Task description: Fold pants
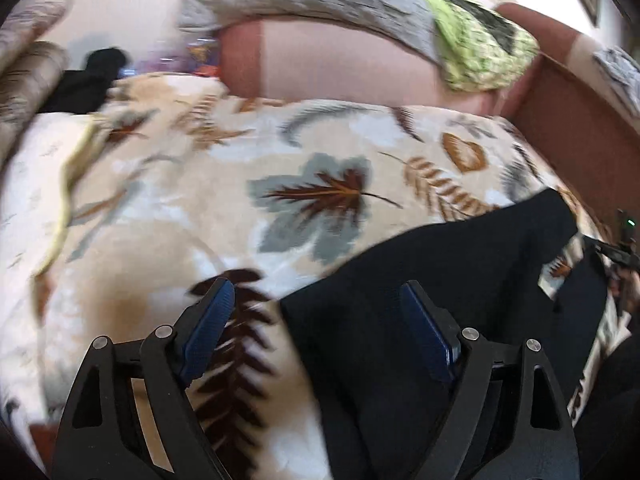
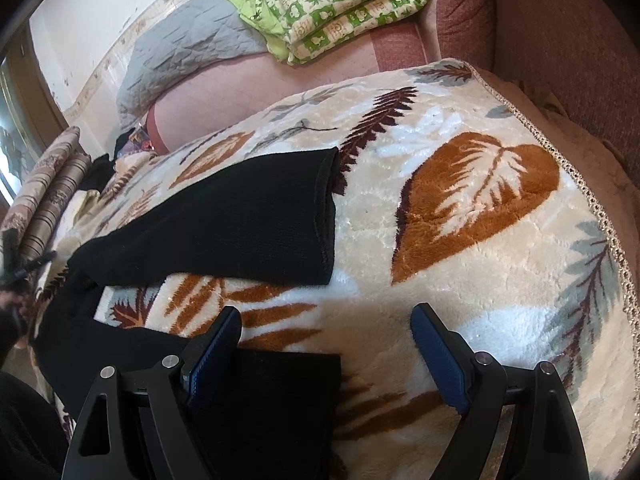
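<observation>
Two grippers of black frame with ribbed blue pads are both spread wide and hold nothing. The landmark here is the leaf blanket (image 2: 460, 216), a thick plush cover, cream with brown, rust and grey-blue leaves, which lies over the cushion under everything. On the blanket lie the black pants (image 2: 224, 216), of a fine knit with stitched hems, their two legs spread apart like a V. In the right wrist view, the right gripper (image 2: 326, 330) hangs over the blanket, and the hem of the nearer leg lies under its left finger and reaches a little into the gap; the farther leg lies flat higher on the blanket, with its hem end squarely cut. In the left wrist view, which is blurred, the left gripper (image 1: 316, 304) hangs over the edge of the pants (image 1: 440, 280): its right finger is over the black cloth and its left finger over the bare blanket (image 1: 200, 168). Only the right wrist view shows the lace border of the blanket. Beyond the blanket, a pink couch seat (image 2: 256, 88) carries a grey quilted cover (image 2: 188, 44) and a folded green patterned quilt (image 2: 340, 0).
</observation>
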`<state>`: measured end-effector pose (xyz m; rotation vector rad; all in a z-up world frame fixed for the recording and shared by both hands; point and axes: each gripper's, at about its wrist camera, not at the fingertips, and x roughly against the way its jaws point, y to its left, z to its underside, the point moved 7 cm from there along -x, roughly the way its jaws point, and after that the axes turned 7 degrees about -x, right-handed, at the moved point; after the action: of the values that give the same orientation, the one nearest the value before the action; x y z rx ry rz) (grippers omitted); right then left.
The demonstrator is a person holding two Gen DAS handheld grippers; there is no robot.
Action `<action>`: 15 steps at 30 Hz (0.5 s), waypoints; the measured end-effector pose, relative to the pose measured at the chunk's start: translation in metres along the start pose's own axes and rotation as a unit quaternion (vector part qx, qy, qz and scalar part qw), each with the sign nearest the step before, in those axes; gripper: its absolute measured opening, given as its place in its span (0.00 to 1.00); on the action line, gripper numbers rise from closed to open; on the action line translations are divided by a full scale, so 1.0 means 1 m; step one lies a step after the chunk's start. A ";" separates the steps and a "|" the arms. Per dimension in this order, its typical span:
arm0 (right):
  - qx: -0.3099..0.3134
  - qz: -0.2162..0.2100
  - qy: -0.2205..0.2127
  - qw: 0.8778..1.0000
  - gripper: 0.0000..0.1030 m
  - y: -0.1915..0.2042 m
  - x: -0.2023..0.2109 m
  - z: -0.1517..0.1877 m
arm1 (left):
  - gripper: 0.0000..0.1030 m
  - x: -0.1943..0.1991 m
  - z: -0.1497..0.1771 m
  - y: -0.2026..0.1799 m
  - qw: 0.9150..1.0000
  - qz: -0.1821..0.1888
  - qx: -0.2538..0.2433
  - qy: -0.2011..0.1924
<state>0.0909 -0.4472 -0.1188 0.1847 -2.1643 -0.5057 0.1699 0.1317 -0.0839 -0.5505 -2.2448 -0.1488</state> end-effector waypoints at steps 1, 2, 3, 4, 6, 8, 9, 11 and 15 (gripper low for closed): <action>0.001 0.001 0.000 1.000 0.83 0.000 0.000 0.000 | 0.82 -0.007 0.000 -0.005 1.000 0.016 -0.012 0.004; 0.002 0.003 0.000 1.000 0.83 0.000 0.000 0.000 | 0.83 -0.015 0.001 -0.008 0.999 0.021 -0.027 0.012; 0.004 0.005 0.000 1.000 0.83 -0.001 0.000 0.000 | 0.82 -0.025 0.003 -0.007 0.999 0.017 -0.043 0.028; 0.005 0.006 0.000 1.000 0.83 -0.001 -0.001 0.001 | 0.82 -0.035 0.005 -0.006 0.998 0.011 -0.052 0.045; 0.006 0.007 0.000 1.000 0.83 -0.001 -0.001 0.001 | 0.82 -0.046 0.011 0.000 0.996 0.019 -0.055 0.065; 0.005 0.006 0.000 1.000 0.83 -0.001 -0.001 0.001 | 0.82 -0.050 0.014 0.005 0.996 0.034 -0.050 0.067; 0.004 0.005 -0.001 1.000 0.83 -0.002 -0.001 0.001 | 0.82 -0.051 0.015 0.007 0.996 0.046 -0.044 0.065; 0.002 0.002 -0.001 1.000 0.83 -0.001 -0.001 0.001 | 0.79 -0.050 0.016 0.010 0.996 0.062 -0.031 0.059; 0.002 0.003 -0.001 1.000 0.83 -0.001 -0.002 0.001 | 0.31 -0.048 0.014 0.011 0.995 0.077 -0.012 0.057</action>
<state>0.0913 -0.4476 -0.1208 0.1796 -2.1681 -0.4990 0.1928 0.1295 -0.1294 -0.7087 -2.0834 -0.1246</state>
